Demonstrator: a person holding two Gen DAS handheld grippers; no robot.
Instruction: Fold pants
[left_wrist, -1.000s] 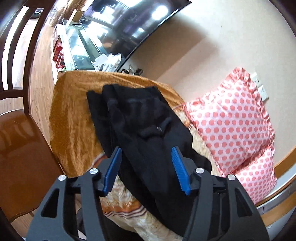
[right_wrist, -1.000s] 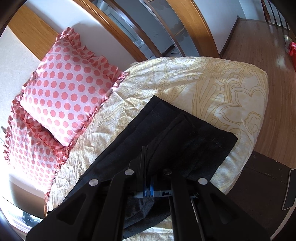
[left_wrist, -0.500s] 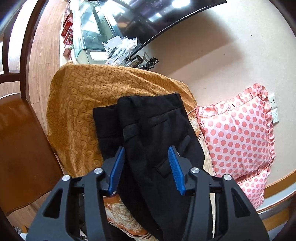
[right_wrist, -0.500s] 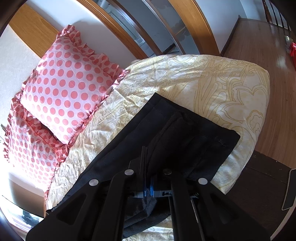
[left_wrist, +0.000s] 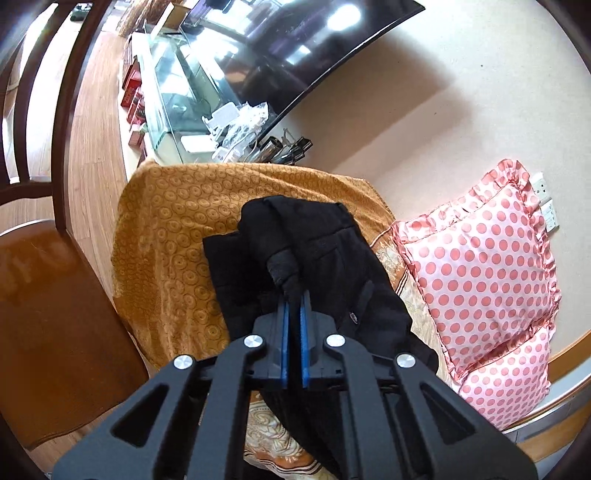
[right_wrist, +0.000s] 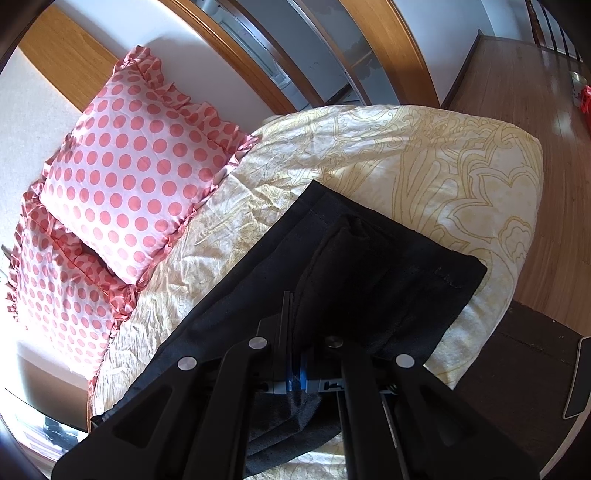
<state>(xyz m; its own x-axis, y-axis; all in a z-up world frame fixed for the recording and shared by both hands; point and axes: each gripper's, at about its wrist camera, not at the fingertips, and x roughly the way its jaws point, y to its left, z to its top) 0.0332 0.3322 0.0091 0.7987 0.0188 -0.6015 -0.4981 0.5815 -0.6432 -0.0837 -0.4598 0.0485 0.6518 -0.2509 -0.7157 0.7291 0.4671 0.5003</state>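
Black pants (left_wrist: 325, 258) lie on a sofa, waist end on an orange patterned cover (left_wrist: 173, 221). My left gripper (left_wrist: 293, 299) is shut on a bunched fold of the pants near the waist and lifts it a little. In the right wrist view the pant legs (right_wrist: 388, 273) lie flat on a cream patterned cover (right_wrist: 424, 155), hems towards the far right. My right gripper (right_wrist: 295, 317) is shut on the near edge of the pants; its tips are partly hidden by cloth.
Pink polka-dot pillows (left_wrist: 480, 266) lean on the wall, also in the right wrist view (right_wrist: 136, 177). A wooden chair (left_wrist: 48, 314) stands left. A glass TV stand (left_wrist: 177, 96) with clutter and a TV (left_wrist: 295, 44) are behind. Wood floor (right_wrist: 554, 184) lies right.
My left gripper has closed from open onto a fold of the pants near the waist and gathered the cloth up. The right gripper stays shut on the pants, hardly moved.
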